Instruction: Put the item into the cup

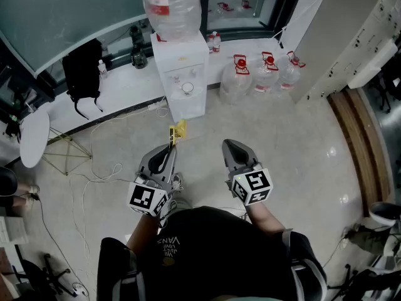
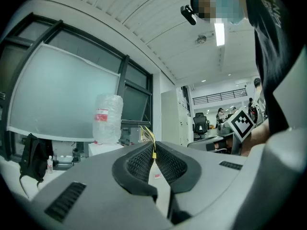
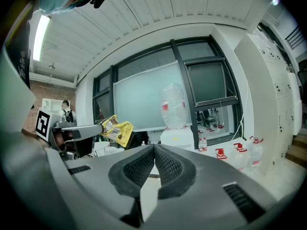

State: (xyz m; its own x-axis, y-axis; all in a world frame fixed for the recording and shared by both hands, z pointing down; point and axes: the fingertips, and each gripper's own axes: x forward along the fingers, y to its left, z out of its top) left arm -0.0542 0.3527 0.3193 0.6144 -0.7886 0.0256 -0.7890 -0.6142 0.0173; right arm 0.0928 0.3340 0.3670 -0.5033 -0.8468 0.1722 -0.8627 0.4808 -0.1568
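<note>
The yellow packet is pinched by one edge at the left gripper's tips, sticking out toward what looks like the cup in the water dispenser; the right gripper, pressed together on nothing, hangs alongside.

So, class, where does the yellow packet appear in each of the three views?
Head view: centre, yellow packet at the left gripper tip.
Left gripper view: centre, edge-on between the fingers.
Right gripper view: left of centre.
Shared landmark: the water dispenser bottle.
</note>
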